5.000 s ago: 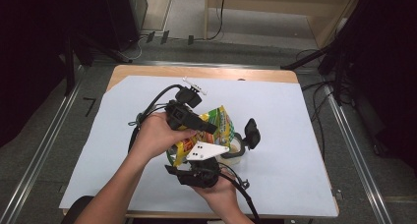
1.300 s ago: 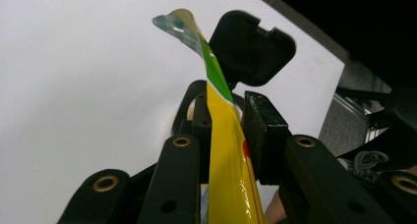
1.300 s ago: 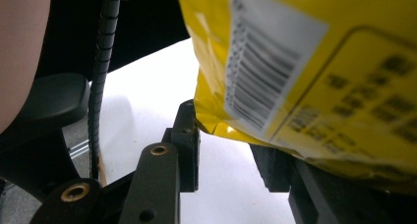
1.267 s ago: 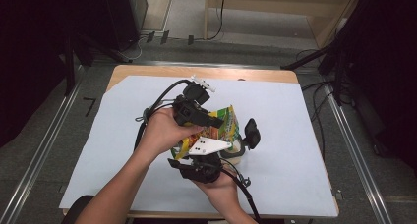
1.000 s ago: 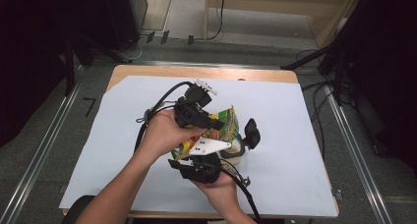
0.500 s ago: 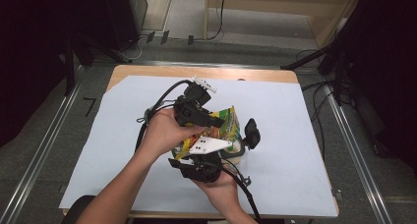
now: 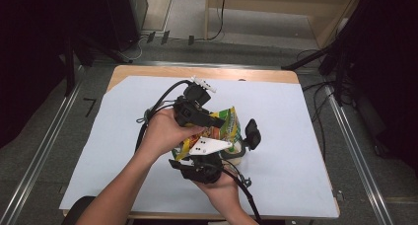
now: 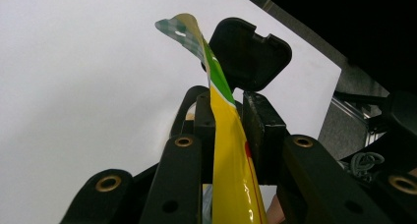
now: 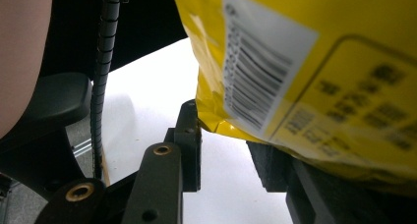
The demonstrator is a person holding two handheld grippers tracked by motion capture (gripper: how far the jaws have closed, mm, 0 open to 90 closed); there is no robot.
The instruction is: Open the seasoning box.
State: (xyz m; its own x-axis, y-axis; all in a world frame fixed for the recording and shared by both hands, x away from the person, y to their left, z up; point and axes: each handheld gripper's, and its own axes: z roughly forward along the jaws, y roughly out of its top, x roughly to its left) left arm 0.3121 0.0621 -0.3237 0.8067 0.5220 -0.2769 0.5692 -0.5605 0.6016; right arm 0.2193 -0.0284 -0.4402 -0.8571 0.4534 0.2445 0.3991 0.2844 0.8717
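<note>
Left gripper point(image 8: 223, 135) is clamped on the thin edge of the yellow snack bag point(image 8: 231, 155), which stands on edge between its jaws — long axis running up and away from the hand. Right gripper point(image 9: 223, 150) sits beneath the bag point(image 9: 314, 62), jaws apart, its corner just above the gap. Both hands hold it over the white table cover point(image 7: 123, 136) — any pull splits along that clamped edge.
</note>
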